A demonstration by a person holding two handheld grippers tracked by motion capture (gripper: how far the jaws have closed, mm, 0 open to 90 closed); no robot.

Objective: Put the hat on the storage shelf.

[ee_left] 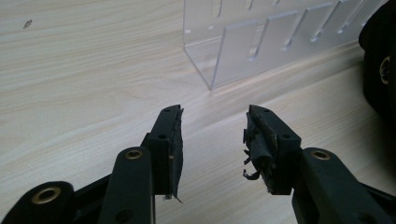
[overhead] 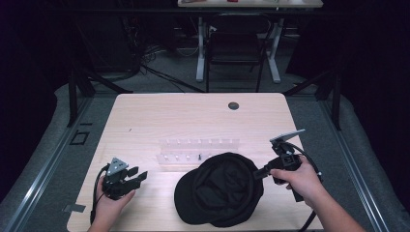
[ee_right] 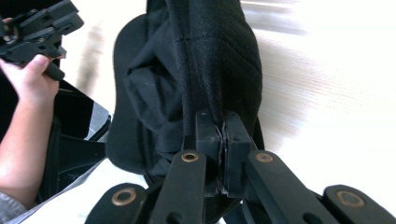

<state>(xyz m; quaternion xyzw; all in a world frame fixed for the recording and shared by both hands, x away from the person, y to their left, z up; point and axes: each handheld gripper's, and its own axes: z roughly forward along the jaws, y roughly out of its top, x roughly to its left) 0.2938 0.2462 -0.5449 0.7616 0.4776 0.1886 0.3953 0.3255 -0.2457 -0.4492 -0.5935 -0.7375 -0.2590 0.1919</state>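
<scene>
1. Counter (overhead: 145,116): light wood, mostly bare. The work sits in the near half, within reach of both hands.
2. Black cap (overhead: 220,188): lies near the front edge, right of centre, opening up, brim toward the person. Probably upturned so the rim is exposed for a pinch.
3. Clear acrylic rack (overhead: 198,150): just behind the cap, slotted, lying along the counter. Looks like a holder for small parts; one dark pin stands in it, the rest is too small to make out.
4. Right tongs (overhead: 256,175): closed on the cap's right rim. In the right gripper view the fabric fold (ee_right: 210,70) is clamped between the jaws. An edge grip suits lifting or dragging, my guess.
5. Left tongs (overhead: 138,176): jaws apart, nothing between them, low over the counter, well left of the cap. Reads as parked, or waiting to take the other side.
6. Left jaw pads (ee_left: 259,140): frayed, bits hanging off.
7. Hidden: the cap's outer face is turned down, the far room is dark, and the purpose can't be told.
</scene>
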